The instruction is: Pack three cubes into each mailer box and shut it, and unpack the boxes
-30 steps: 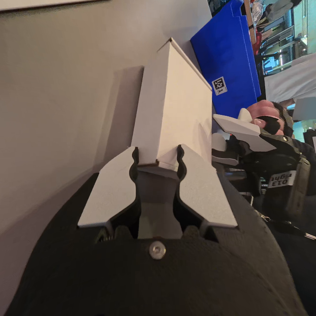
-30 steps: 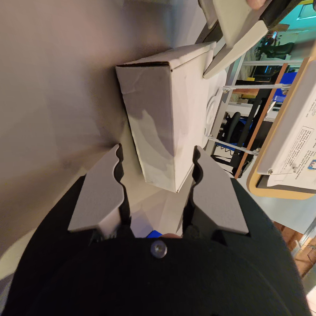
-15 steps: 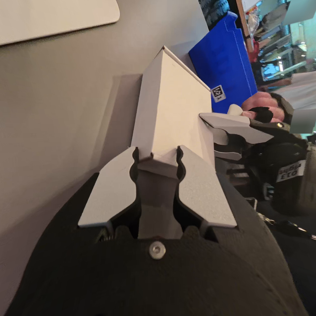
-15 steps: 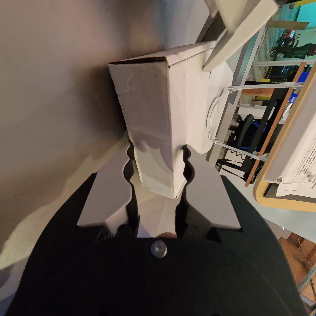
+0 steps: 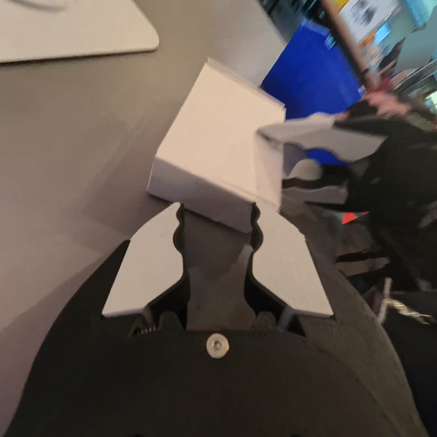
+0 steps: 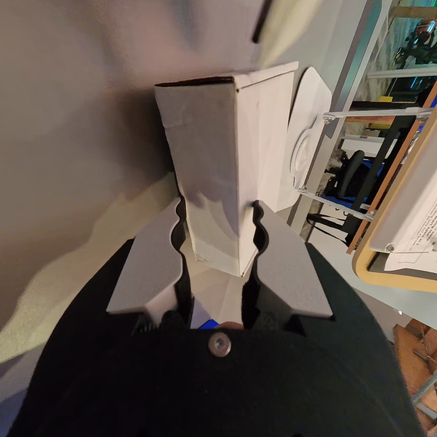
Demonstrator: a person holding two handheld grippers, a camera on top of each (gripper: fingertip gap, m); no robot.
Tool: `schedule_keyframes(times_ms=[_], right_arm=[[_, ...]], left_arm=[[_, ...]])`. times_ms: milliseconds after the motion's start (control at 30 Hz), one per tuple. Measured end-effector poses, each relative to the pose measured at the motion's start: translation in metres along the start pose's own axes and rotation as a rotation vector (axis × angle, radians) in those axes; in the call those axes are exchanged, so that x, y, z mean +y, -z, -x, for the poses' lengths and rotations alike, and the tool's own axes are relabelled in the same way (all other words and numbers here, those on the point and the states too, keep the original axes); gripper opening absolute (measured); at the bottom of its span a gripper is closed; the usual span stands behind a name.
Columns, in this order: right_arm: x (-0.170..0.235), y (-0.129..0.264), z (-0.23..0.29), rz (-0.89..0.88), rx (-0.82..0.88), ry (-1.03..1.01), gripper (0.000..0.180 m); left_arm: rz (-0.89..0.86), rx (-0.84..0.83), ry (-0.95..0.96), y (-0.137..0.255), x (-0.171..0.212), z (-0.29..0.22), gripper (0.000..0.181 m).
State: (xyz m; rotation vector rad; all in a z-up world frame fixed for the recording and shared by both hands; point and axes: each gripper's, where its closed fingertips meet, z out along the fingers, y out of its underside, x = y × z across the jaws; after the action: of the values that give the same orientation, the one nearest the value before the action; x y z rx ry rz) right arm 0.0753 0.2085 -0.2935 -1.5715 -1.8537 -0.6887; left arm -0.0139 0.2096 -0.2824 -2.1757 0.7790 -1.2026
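**White mailer box clamped at one end, the other jaws just short of it**

White cardboard fills the gap between the right gripper's (image 6: 218,208) jaws: they are clamped on the near end of the closed mailer box (image 6: 212,165), one grey finger against each of its two long faces, and the box's end corner reaches down between them toward the black body. From that grip the box runs straight away along the fingers, its far end showing a dark brown edge.

In the left wrist view, the left gripper's (image 5: 217,208) jaws stand apart. The mailer box (image 5: 220,139) lies just beyond their tips, a lower edge of it spanning the gap between them; the blur hides whether the tips touch it. The right gripper (image 5: 283,163) comes in from the right of that view, one finger over the box's top face and the other below.

Outward from the jaws, the box stands over the grey desk (image 5: 71,142). A white rounded board (image 5: 71,26) lies on the desk farther back. A blue bin (image 5: 312,80) sits behind the box. In the right wrist view, a metal frame (image 6: 354,106) and a wood-edged board bearing a printed sheet (image 6: 406,212) lie off to the right.
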Motion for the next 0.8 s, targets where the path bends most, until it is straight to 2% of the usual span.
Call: schedule_keyframes(times_ms=[67,167,267,367,400,467,533,667,733,767,800], right_arm=[[-0.002,-0.001,0.002,0.009,0.024,0.008,0.055],[-0.004,-0.001,0.004,0.022,0.037,-0.001,0.055],[-0.001,-0.002,0.007,0.048,0.031,0.017,0.056],[-0.001,-0.002,0.011,0.047,0.017,0.008,0.057],[-0.001,0.0,0.01,0.045,0.011,-0.001,0.043],[-0.003,0.003,0.009,0.015,-0.051,-0.047,0.038],[-0.003,0.003,0.008,-0.001,-0.091,-0.067,0.037],[-0.003,0.003,0.008,-0.01,-0.093,-0.04,0.037],[-0.003,0.005,0.009,-0.048,-0.106,-0.064,0.04],[-0.003,0.005,0.011,-0.056,-0.12,-0.08,0.049],[-0.001,0.005,0.012,-0.047,-0.112,-0.089,0.071]], left_arm=[[-0.061,0.034,0.055,0.009,-0.015,-0.002,0.059],[0.028,-0.039,0.028,-0.001,0.002,0.006,0.066],[0.021,-0.008,0.074,-0.007,0.008,0.004,0.068],[0.048,-0.039,0.021,-0.008,0.009,0.004,0.068],[0.053,-0.052,0.007,-0.008,0.01,0.005,0.065],[0.047,-0.054,-0.009,-0.008,0.011,0.006,0.064],[0.043,-0.047,0.003,-0.008,0.01,0.004,0.058],[0.061,-0.062,-0.012,-0.008,0.009,0.009,0.066],[0.064,-0.05,0.002,-0.009,0.01,0.009,0.067],[0.064,-0.049,0.008,-0.009,0.009,0.01,0.068],[0.066,-0.044,0.017,-0.009,0.009,0.011,0.068]])
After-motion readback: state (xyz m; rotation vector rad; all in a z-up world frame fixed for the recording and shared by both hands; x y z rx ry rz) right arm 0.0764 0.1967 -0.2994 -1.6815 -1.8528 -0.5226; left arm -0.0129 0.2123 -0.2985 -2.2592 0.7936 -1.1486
